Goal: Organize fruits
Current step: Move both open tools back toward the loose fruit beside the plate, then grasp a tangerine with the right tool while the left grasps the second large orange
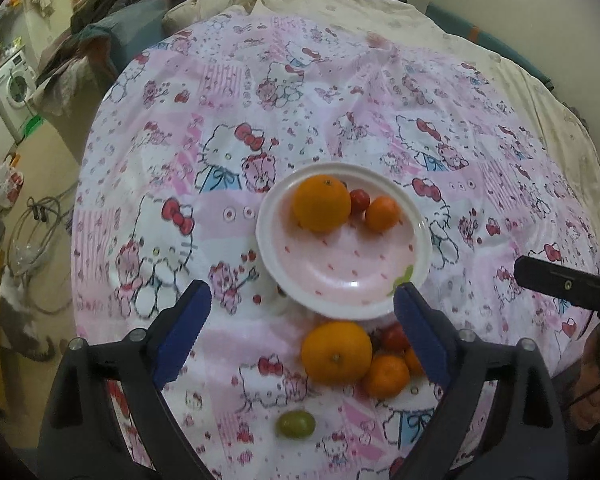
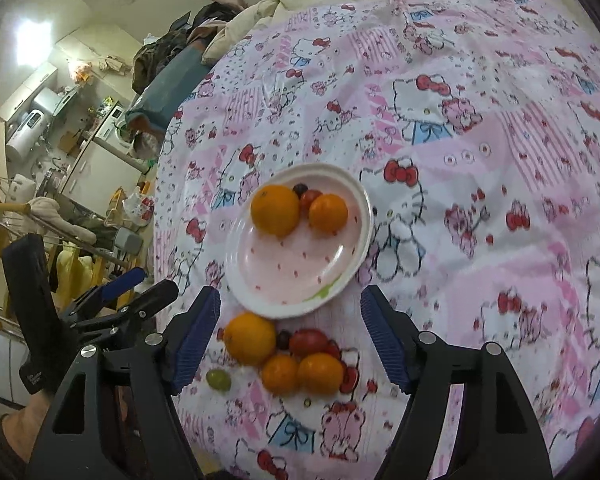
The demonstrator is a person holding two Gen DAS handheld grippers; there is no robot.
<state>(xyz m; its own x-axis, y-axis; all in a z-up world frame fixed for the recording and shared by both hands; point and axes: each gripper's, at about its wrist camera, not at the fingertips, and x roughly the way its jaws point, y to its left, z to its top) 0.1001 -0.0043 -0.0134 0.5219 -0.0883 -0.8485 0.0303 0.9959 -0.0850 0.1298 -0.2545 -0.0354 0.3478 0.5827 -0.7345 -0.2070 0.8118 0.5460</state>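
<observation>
Orange is what I steer by: a loose cluster of fruit lies on the patterned cloth (image 2: 480, 240) covering the bed, just on the near side of the pink plate (image 2: 260, 276), and the coming pick turns on which claw sits closer to it.

From the right wrist view, the right claw (image 2: 290, 338) is spread wide and empty, and the cluster lies directly between and just ahead of its fingers: the big loose orange (image 2: 250, 338) toward the left pad, two small mandarins (image 2: 302, 373) nearest me, a tomato (image 2: 309, 342) and a dark grape (image 2: 283, 339) behind them. A green grape (image 2: 219, 380) sits apart, beside the left finger.

From the left wrist view, the left claw (image 1: 302, 330) is also wide and holds nothing, but the same cluster sits off to its right side, with the big loose orange about centred and the mandarins crowding its right finger (image 1: 420, 336).

On the plate already: one large orange (image 2: 275, 210), a mandarin (image 2: 328, 213), a tomato and a dark grape tucked behind them.

My judgement is that the right claw is better lined up; the round fruit has no long axis to speak of, so approach angle matters little, though neighbours touching each other may roll when one is lifted.
</observation>
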